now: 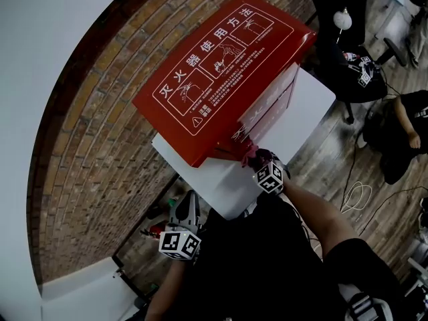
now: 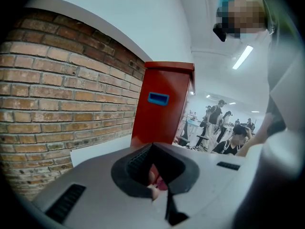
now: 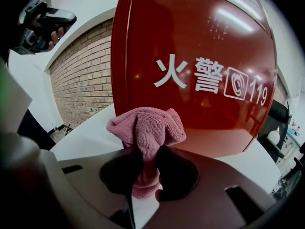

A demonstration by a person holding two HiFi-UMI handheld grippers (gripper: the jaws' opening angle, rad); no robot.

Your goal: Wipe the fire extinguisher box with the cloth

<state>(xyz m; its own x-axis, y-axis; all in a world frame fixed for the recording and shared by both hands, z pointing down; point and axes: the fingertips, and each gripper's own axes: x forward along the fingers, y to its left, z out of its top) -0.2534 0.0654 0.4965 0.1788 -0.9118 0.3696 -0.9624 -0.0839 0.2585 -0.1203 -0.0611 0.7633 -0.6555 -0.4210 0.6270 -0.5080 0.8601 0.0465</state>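
A glossy red metal fire extinguisher box (image 1: 221,65) with white printed diagrams on its lid stands on a white tabletop (image 1: 309,105) against a red-brown brick wall (image 1: 87,146). The right tool (image 1: 254,155) is clenched on a bunched pink terry cloth (image 3: 147,127), which it holds against the bottom edge of the box's front face, just above the tabletop. In the right gripper view the cloth puffs out above the two dark jaws, with white characters and "119" on the red panel behind it. The left tool (image 1: 188,206) hangs low beside the person's dark clothing, well apart from the box, its jaws parted and gripping nothing.
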